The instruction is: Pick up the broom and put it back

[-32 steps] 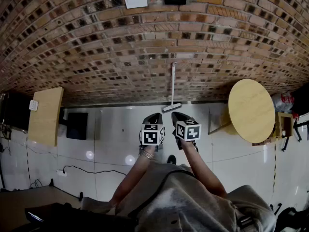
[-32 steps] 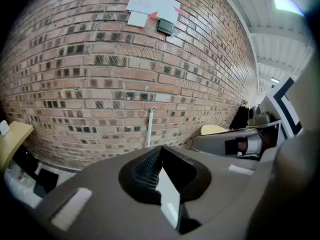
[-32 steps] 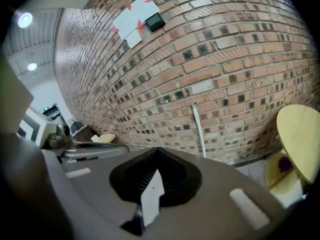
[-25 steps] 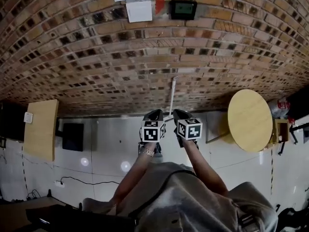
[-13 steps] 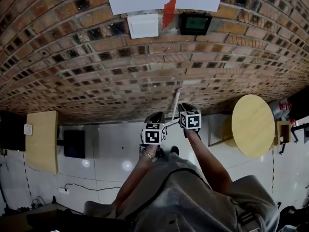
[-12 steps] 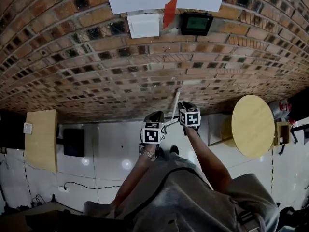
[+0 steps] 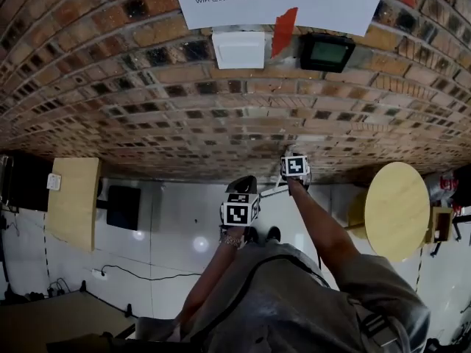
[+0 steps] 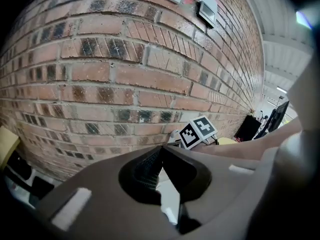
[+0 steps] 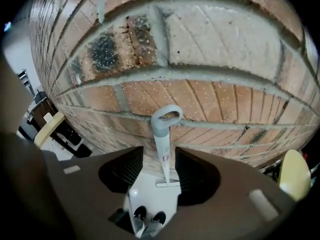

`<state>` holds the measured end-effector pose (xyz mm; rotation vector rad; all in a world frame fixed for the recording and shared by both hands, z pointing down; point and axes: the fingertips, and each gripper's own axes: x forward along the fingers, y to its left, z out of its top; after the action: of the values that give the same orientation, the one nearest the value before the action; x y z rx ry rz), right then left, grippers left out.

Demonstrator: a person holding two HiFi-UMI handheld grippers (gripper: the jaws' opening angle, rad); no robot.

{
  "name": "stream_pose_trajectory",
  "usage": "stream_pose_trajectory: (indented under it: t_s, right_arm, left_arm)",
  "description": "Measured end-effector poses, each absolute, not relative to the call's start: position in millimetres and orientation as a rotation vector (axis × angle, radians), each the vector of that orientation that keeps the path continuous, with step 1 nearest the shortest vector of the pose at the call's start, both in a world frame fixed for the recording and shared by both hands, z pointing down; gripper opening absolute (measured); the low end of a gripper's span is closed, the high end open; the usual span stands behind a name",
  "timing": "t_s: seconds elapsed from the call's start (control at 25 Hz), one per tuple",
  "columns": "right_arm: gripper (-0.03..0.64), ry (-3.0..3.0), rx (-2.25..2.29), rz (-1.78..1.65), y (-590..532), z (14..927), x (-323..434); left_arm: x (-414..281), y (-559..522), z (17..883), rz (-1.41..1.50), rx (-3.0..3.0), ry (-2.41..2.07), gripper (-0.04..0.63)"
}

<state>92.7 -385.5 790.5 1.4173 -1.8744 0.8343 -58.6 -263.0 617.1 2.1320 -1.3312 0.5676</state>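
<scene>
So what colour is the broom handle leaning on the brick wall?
The broom handle is pale grey-white, seen best in the right gripper view.

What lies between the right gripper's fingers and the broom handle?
Nothing. In the right gripper view, the broom handle shows untouched between the opening fingers of the right gripper; the gap on each side is bare.

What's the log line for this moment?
phase: reach | right gripper: jaws opening, broom handle in line between them, not gripped | left gripper: shut, empty | broom: upright against brick wall
</scene>
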Motion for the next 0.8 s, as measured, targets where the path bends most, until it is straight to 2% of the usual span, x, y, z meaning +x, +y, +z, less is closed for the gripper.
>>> stream_pose_trajectory:
  t_s: [0.2,0.28,0.6,0.8]
  right_arm:
    - [0.163,-1.813,1.463,0.826,-404.9,801.8,97.4]
    - [0.1,-1.76,1.505,0.866,-404.9,804.8,104.0]
    - [0.095,-1.881,1.422,0.858,-357.5,791.3,99.0]
    - [0.098,-2.002,1.5,0.715,-314.9,736.6,103.4]
  left_arm:
    - [-67.0,-261.7,616.8,0.572,2.109,-1.367,0.005]
    - [-72.7,-262.0,614.9,0.574,2.103,-1.385,0.005]
    - [-69.5,-266.8,606.6,0.563,2.139,-1.385,0.005]
    - [-57.9,-275.8,603.5,0.597,2.191,-1.395,0.005]
